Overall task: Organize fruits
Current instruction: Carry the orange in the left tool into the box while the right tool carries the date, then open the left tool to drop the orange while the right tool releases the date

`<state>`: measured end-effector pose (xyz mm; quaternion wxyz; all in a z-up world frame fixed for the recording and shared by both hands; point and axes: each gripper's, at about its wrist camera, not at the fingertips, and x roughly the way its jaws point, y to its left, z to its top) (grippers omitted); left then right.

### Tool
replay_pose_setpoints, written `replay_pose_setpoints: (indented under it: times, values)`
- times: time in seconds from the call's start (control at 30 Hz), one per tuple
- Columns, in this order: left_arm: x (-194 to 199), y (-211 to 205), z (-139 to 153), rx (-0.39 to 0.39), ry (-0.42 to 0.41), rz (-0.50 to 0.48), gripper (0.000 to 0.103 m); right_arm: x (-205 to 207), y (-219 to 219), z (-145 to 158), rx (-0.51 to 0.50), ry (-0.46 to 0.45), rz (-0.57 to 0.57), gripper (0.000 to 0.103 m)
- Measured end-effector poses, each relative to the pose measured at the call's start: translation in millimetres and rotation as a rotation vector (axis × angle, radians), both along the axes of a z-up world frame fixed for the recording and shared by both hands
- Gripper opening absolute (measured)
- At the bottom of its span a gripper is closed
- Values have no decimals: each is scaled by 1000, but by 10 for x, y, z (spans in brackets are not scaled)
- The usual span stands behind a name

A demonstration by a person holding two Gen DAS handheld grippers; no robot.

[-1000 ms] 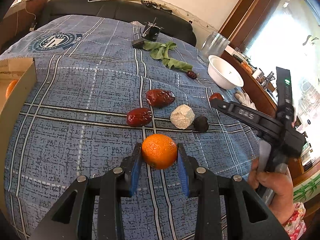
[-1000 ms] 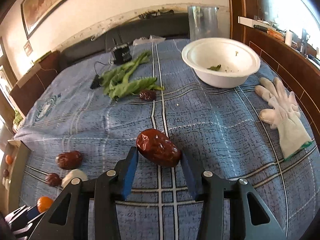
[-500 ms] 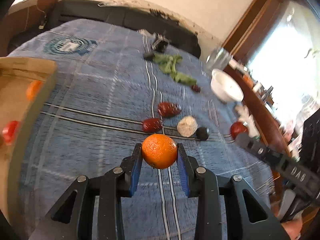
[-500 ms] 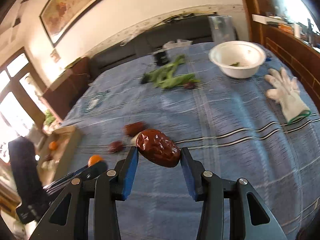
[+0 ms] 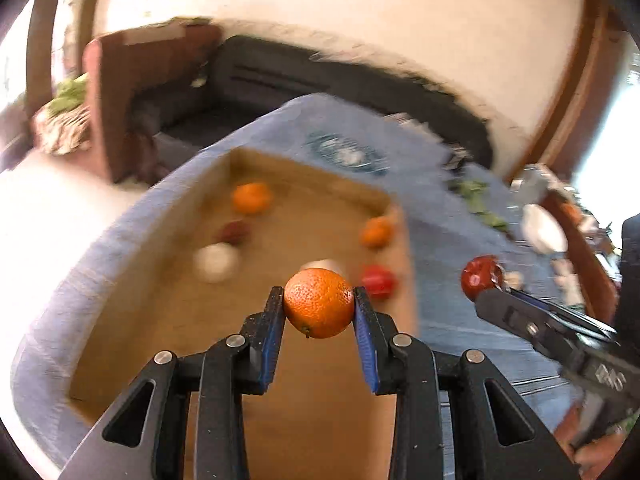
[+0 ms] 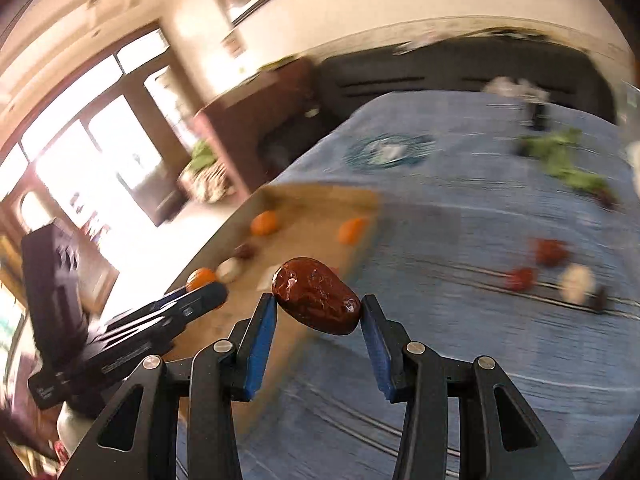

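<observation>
My left gripper [image 5: 319,306] is shut on an orange [image 5: 319,303] and holds it above the open cardboard box [image 5: 168,320]. The box holds two oranges [image 5: 251,197], a red fruit [image 5: 378,281], a dark date and a pale ball [image 5: 216,262], all blurred. My right gripper [image 6: 318,306] is shut on a dark red date [image 6: 316,301], held above the blue cloth beside the box [image 6: 320,200]. The right gripper with its date also shows in the left wrist view [image 5: 482,276]. The left gripper with its orange shows in the right wrist view [image 6: 202,280].
On the blue plaid cloth [image 6: 480,360] lie two red dates [image 6: 550,251], a pale ball [image 6: 576,280] and a small dark fruit [image 6: 600,294]. Green leaves [image 6: 564,160] lie farther back. A white bowl [image 5: 544,232] stands at the right. A dark sofa [image 5: 320,76] is behind.
Both grippers have swung left with their fruit. The left one now hangs over the cardboard box; the right one has come up beside the box's edge. Both views are motion-blurred.
</observation>
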<state>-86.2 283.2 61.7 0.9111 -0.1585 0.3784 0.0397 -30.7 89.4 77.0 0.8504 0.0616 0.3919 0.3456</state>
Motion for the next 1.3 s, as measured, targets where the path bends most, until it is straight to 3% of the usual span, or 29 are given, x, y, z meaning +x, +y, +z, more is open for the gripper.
replay_pose_setpoints:
  times: [0.13, 0.27, 0.63, 0.77, 0.87, 1.1, 1.23, 1.3]
  values:
    - [62, 273, -162, 32, 79, 45, 32, -17, 579, -179, -65, 20, 90, 48]
    - [125, 470, -290, 19, 128, 73, 33, 28, 870, -378, -127, 42, 111, 48]
    - [63, 684, -373, -55, 121, 102, 34, 144, 1083, -564, -210, 27, 107, 48]
    - [-15, 694, -312, -64, 104, 112, 41, 103, 1071, -535, -219, 17, 101, 49]
    - [-99, 705, -217, -66, 78, 132, 55, 103, 1061, -525, -207, 10, 90, 49]
    - [-384, 704, 41, -67, 3, 180, 62, 8, 908, -366, -142, -15, 76, 63]
    - [-531, 615, 175, -28, -21, 223, 69, -100, 710, -246, -89, -34, 53, 68]
    - [-565, 519, 231, 15, -27, 234, 78, -139, 583, -202, -64, -40, 37, 68]
